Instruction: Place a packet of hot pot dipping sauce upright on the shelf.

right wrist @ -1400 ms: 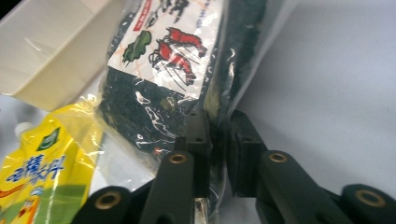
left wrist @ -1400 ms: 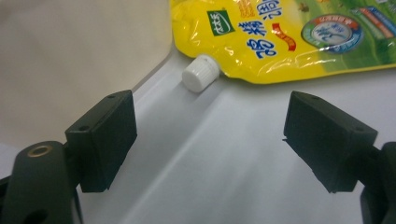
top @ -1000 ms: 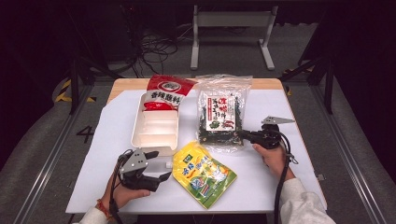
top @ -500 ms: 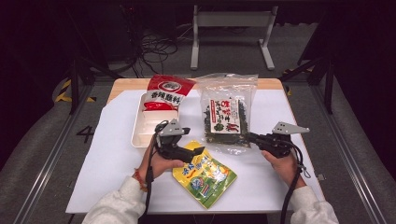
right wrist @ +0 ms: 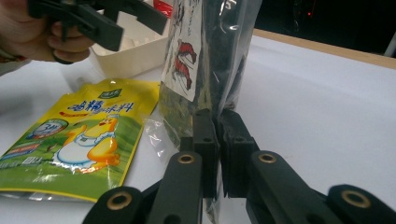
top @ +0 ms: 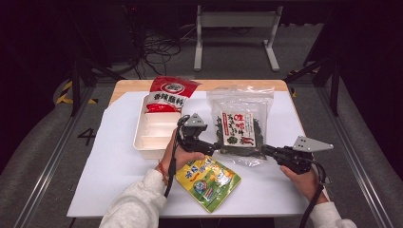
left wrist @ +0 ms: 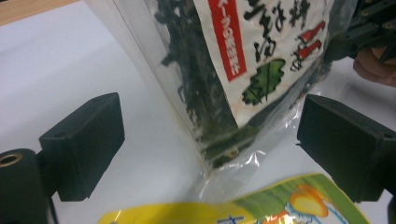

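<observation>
High view: a clear seaweed bag (top: 240,124) lies near the middle of the white-covered desk (top: 114,156), right of a white tray (top: 151,135) whose far end is hidden under a red pouch (top: 167,94). A yellow pouch (top: 208,176) lies near the desk's front edge, just below the bag's lower left corner.

Right gripper (top: 264,150): its fingers are clamped on the bag's lower right edge. In the right gripper view the two pads (right wrist: 205,140) meet on the plastic film, and the seaweed bag (right wrist: 205,56) rises steeply from them, its top cut off by the frame. The label print is seen edge-on there and is hard to read. The yellow pouch (right wrist: 79,140) lies flat to the left, and a corner of the tray (right wrist: 130,56) shows behind it.

Left gripper (top: 215,146): it is at the bag's lower left corner, and its fingers have just been opening. In the left gripper view they stand wide, with the corner of the bag (left wrist: 233,84) between them and neither pad touching it. The bag's upper part runs out of the frame, and the yellow pouch (left wrist: 243,207) is cut off at the bottom edge. The right gripper's dark body appears at the upper right corner of this view, mostly out of frame, with part of a hand (left wrist: 376,65) beneath it.

In the high view the left hand (top: 183,152) covers the tray's near right corner.
</observation>
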A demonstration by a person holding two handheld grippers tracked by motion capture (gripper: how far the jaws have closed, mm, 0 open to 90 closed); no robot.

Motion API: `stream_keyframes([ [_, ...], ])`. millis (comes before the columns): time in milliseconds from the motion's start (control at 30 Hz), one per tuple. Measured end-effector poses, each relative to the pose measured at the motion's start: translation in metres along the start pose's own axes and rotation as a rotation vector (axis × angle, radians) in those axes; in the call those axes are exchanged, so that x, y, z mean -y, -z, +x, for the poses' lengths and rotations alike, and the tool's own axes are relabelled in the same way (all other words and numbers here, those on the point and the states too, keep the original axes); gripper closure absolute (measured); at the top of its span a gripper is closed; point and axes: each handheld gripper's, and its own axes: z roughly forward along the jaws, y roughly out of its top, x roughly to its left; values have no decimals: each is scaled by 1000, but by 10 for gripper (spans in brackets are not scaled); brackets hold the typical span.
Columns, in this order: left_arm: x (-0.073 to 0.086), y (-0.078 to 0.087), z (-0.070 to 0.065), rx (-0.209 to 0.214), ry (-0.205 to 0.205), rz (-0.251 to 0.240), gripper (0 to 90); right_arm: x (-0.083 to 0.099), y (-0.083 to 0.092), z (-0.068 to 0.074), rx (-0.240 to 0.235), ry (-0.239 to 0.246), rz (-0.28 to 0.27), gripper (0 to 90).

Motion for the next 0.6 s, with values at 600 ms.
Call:
stream_keyframes([
  [600,-9,-30,2,193,-43,-27,203,7,13,8,-27,56,3,857],
])
